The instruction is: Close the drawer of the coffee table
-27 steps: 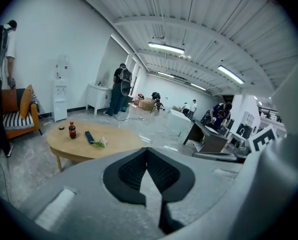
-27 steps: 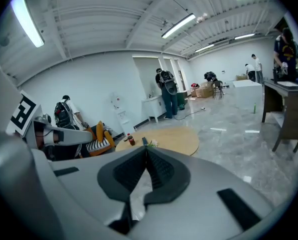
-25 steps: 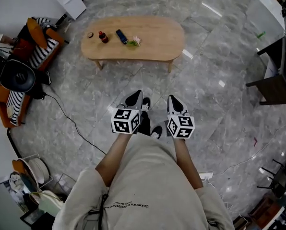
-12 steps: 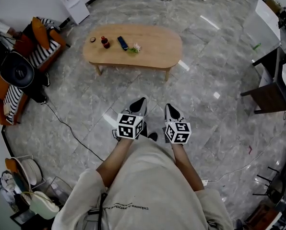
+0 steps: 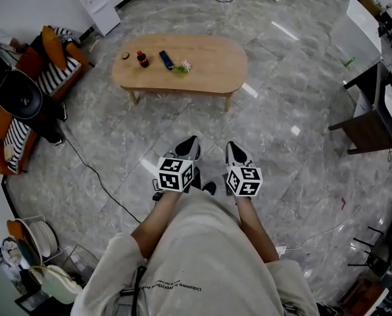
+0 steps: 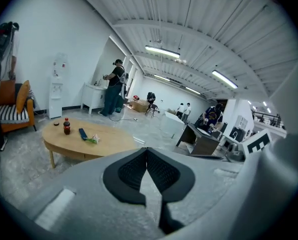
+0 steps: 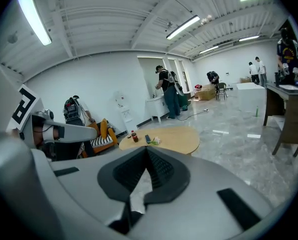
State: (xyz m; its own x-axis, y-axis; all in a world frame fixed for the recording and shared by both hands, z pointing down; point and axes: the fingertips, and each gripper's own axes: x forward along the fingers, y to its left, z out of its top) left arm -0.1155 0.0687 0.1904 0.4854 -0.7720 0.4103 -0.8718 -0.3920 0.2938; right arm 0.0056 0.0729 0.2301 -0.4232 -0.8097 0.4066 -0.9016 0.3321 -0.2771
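1. The left gripper (image 5: 191,141) hangs well short of the counter's (image 5: 209,61) near long edge. Its jaws are clenched tip to tip with nothing between them.
2. The right gripper (image 5: 232,145) is just beside it, equally far from the counter. Its jaws are also pressed together and empty.
3. The task's drawer does not show in any view. Nothing juts out from the counter's near edge, so it may be pushed in flush, or it may sit on a side turned away. The stance fits either walking up to the counter or standing back from it with the drawer shut, and I cannot tell which.
4. If a drawer does stand open, I judge that shutting it means coming right up to the counter and pressing flat against the drawer front. Clenched jaws would serve for that.
5. Left of the counter stands an orange sofa (image 5: 15,120), and a black cable (image 5: 91,170) trails across the floor nearer the person. The cable could trip someone who drifts that way.
6. On the counter's left half stand a bottle (image 5: 142,58), a dark flat thing (image 5: 166,59) and a small sprig (image 5: 181,66). All of them sit back from the near edge.
7. Straight in front of the counter's near edge there is only marble floor.
8. A dark desk (image 5: 370,120) stands well apart to the right of the counter.
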